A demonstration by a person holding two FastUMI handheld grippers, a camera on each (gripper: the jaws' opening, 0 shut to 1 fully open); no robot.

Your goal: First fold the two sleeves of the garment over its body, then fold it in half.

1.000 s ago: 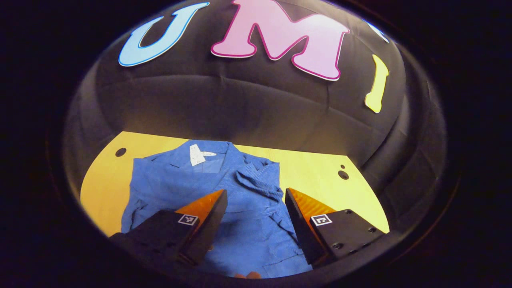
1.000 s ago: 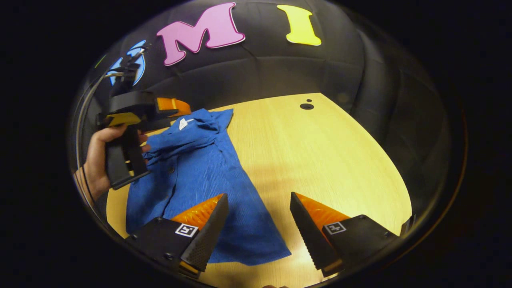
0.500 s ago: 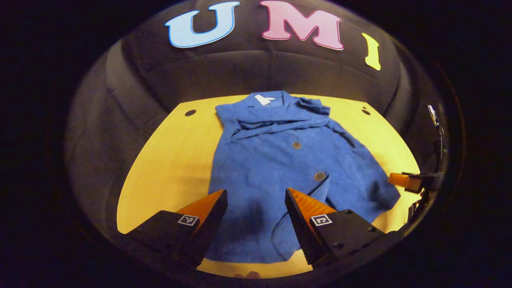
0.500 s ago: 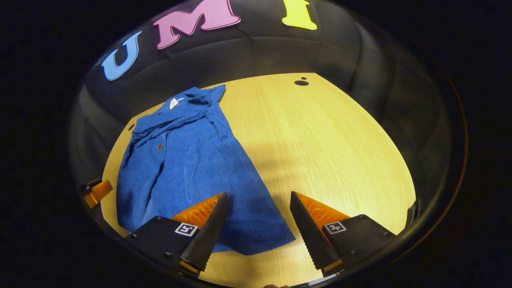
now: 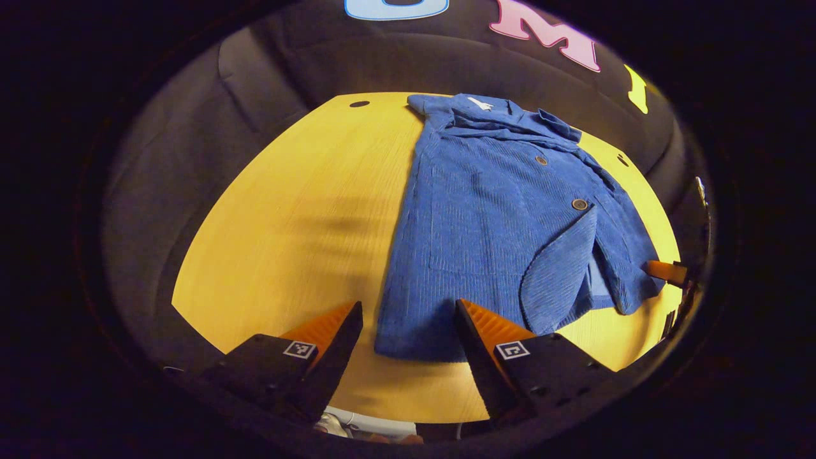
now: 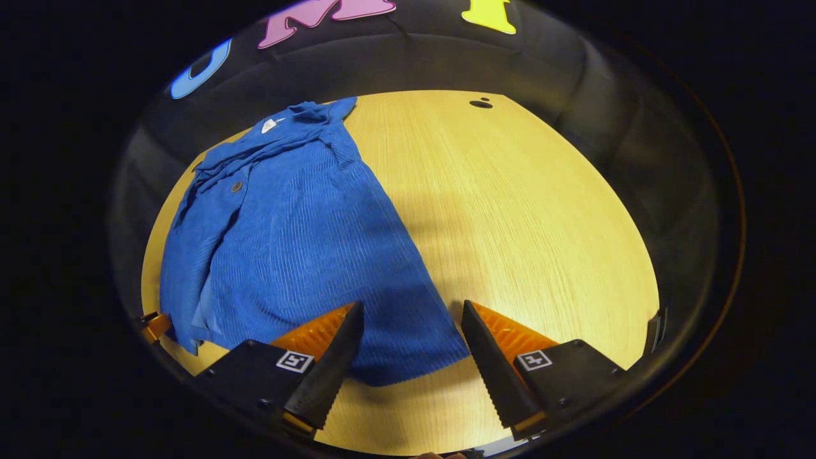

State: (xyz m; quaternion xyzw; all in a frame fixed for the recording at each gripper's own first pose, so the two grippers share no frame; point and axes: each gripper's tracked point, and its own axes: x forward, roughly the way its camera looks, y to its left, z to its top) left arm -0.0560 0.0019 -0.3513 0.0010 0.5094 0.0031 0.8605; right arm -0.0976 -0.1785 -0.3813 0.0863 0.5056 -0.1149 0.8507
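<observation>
— Both cameras have pulled back toward the near edge since a second ago, and the left tongs (image 5: 408, 319), which were over the collar end, now hang above the hem.

— And the garment (image 5: 503, 217)?

— A blue ribbed jacket, corduroy by the look of the fine vertical ridges, lying flat on the desk (image 5: 287, 210) with the collar (image 5: 497, 115) at the far end and the hem nearest us. Round metal buttons (image 5: 579, 204) run down the front, and one rounded front flap is turned back near the hem, showing its ribbed underside.

— The tongs?

— Left tongs spread wide, wedge-shaped fingers with ridged inner faces, nothing between them; the garment's near left corner sits just beyond their tips. Right tongs (image 6: 411, 322) also gaping apart, serrated edges showing, hovering over the garment's near right corner (image 6: 440, 357).

— The desk surface?

— Pale wood with a straight fine grain, smooth, with small dark round holes (image 6: 480, 104) near the far corners. In the right gripper view the garment (image 6: 299, 242) fills the left half of the desk.
</observation>
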